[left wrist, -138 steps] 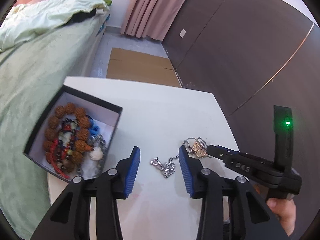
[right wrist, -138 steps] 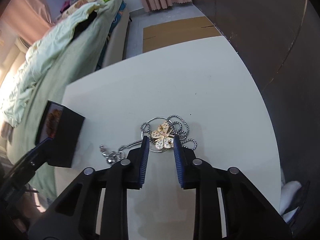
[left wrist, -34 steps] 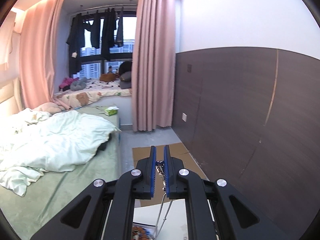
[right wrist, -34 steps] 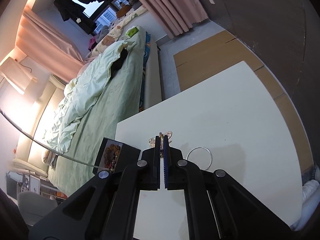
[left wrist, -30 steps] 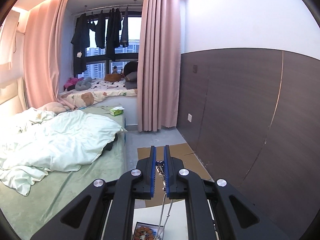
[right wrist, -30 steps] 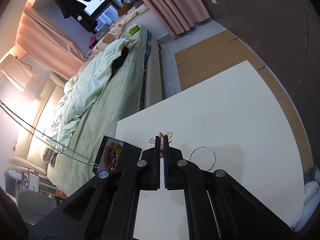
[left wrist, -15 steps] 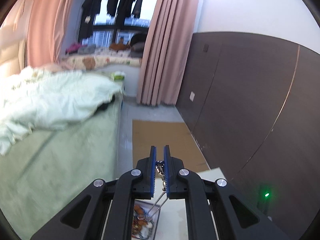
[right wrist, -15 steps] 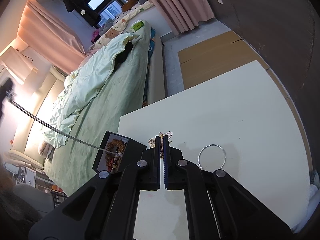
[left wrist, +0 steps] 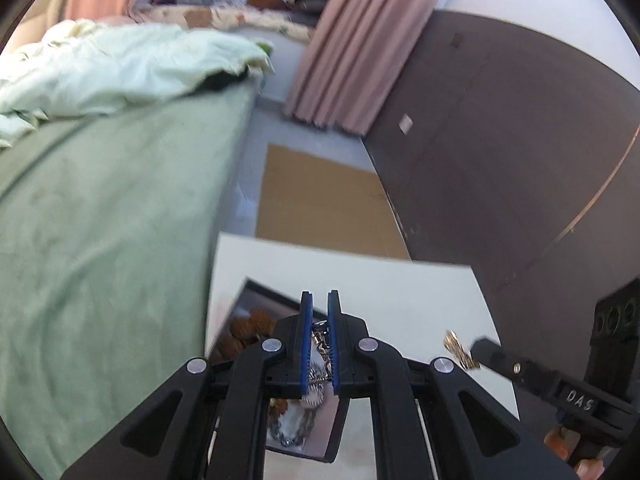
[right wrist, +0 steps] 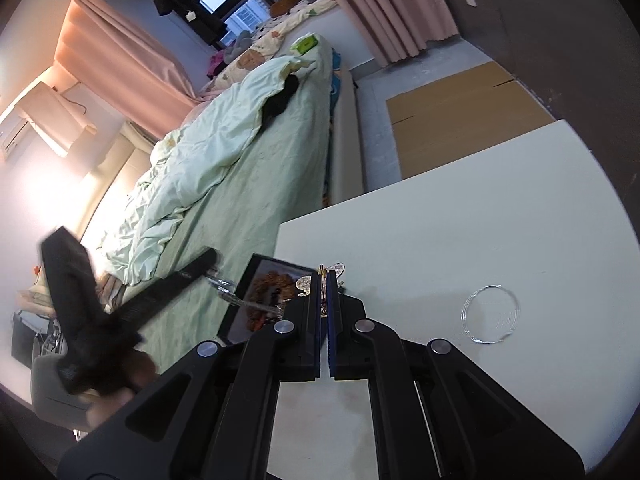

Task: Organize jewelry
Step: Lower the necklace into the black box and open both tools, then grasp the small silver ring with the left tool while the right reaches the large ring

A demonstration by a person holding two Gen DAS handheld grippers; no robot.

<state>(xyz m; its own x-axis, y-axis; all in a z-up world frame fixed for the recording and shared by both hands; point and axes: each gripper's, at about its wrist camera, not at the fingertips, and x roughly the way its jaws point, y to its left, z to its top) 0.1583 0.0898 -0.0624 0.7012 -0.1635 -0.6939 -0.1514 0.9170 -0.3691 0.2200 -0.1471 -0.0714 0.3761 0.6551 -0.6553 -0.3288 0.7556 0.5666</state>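
My left gripper (left wrist: pixel 320 300) is shut on the silver chain (left wrist: pixel 321 338) of a necklace and holds it over the black jewelry box (left wrist: pixel 260 292), which holds brown bead bracelets (left wrist: pixel 244 326). The chain piles into the box below the fingers. My right gripper (right wrist: pixel 324 276) is shut on the necklace's gold butterfly pendant (right wrist: pixel 338 269) just right of the box (right wrist: pixel 264 300). The pendant (left wrist: pixel 460 350) and the right gripper's tip (left wrist: pixel 492 354) also show in the left wrist view. The left gripper (right wrist: pixel 212 258) shows blurred at the left of the right wrist view.
The box stands at the left edge of a white table (right wrist: pixel 460 220). A thin silver bangle (right wrist: pixel 490 314) lies on the table to the right. A green bed (left wrist: pixel 100 200) runs along the table's left. A dark wall panel (left wrist: pixel 500 160) stands at the right.
My left gripper has tilted down and lowered the chain over the box. My right gripper has moved left, close to the box, with the pendant still held.
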